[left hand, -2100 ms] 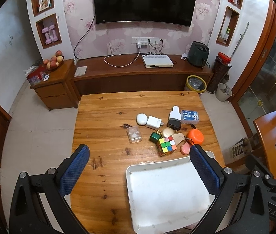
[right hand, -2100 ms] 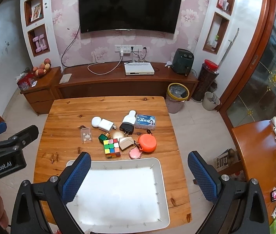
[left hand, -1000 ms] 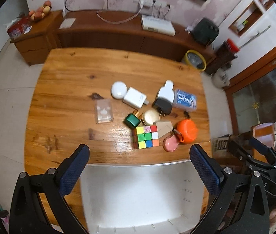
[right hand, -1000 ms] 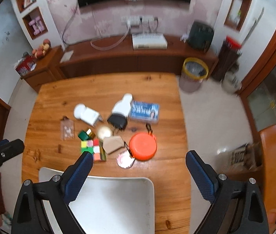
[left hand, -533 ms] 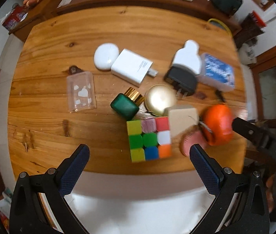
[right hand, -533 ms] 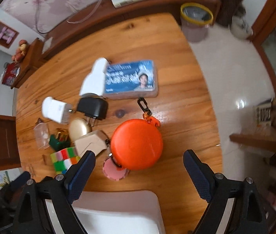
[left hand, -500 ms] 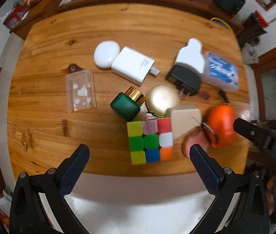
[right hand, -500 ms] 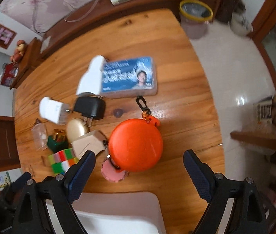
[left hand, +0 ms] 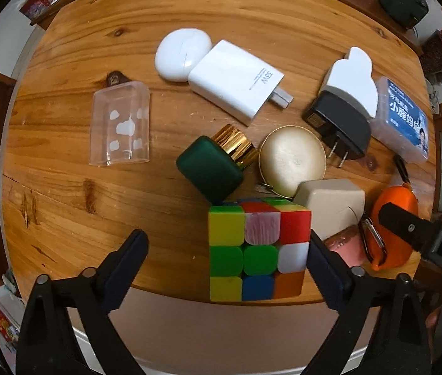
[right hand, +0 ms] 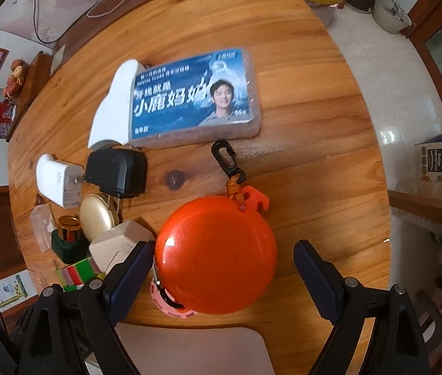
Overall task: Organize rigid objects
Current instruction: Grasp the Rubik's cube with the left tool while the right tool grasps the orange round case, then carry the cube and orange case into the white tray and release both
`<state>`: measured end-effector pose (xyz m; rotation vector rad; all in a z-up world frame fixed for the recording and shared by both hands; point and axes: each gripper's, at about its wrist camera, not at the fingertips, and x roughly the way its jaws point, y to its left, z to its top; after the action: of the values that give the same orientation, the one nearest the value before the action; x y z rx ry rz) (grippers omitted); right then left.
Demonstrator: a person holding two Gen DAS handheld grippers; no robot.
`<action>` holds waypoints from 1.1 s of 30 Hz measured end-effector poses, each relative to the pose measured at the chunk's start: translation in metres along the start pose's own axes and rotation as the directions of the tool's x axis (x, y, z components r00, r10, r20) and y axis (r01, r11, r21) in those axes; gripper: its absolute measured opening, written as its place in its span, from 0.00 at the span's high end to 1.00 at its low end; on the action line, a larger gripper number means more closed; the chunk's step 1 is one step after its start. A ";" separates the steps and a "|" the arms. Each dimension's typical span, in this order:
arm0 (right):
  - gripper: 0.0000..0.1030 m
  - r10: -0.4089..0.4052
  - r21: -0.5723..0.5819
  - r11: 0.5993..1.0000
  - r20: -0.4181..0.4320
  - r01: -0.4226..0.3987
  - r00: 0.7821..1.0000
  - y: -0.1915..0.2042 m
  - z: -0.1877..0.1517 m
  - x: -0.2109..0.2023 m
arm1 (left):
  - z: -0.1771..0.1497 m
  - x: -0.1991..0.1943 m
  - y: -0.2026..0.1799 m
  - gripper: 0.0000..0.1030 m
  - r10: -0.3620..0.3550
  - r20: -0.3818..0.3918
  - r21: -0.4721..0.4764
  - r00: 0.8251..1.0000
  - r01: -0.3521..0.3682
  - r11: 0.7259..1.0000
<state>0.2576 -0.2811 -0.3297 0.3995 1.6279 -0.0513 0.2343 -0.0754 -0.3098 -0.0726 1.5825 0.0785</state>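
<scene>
Left gripper (left hand: pixel 225 256): jaws wide, just been narrowing, right pad beside colour cube (left hand: pixel 258 251), cube not squeezed. Right gripper (right hand: pixel 222 265): jaws apart, just been closing, straddling orange round case (right hand: pixel 216 254), left pad at its rim, right pad clear.

Advice: centre each, then close squarely.

Left view only: clear box (left hand: pixel 121 125). Right view only: case's black clip (right hand: pixel 227 161).

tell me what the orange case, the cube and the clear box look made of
Orange case: glossy hard plastic, judging by the sharp highlight on its domed lid.
Cube: plastic, with flat bright tiles of soft sheen.
Clear box: transparent plastic probably, since the wood grain shows through; glass can't be ruled out.
</scene>
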 end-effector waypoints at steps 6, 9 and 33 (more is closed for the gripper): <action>0.21 -0.010 0.003 1.000 -0.003 0.010 1.000 0.003 0.004 0.005 | 0.004 0.010 0.002 0.07 -0.026 -0.003 -0.015 1.000 0.026 1.000; 0.21 -0.023 -0.004 1.000 0.005 0.023 1.000 0.006 0.004 0.004 | 0.004 0.020 -0.002 0.07 -0.047 -0.017 -0.010 0.999 0.047 0.999; 0.21 0.062 -0.029 0.998 0.185 -0.057 0.981 0.000 -0.043 -0.069 | -0.028 -0.106 0.036 0.39 -0.156 0.214 0.068 0.964 0.145 0.987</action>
<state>0.2198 -0.2856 -0.2579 0.4129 1.4303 -0.0237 0.2039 -0.0430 -0.2033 -0.1386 1.3538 -0.0718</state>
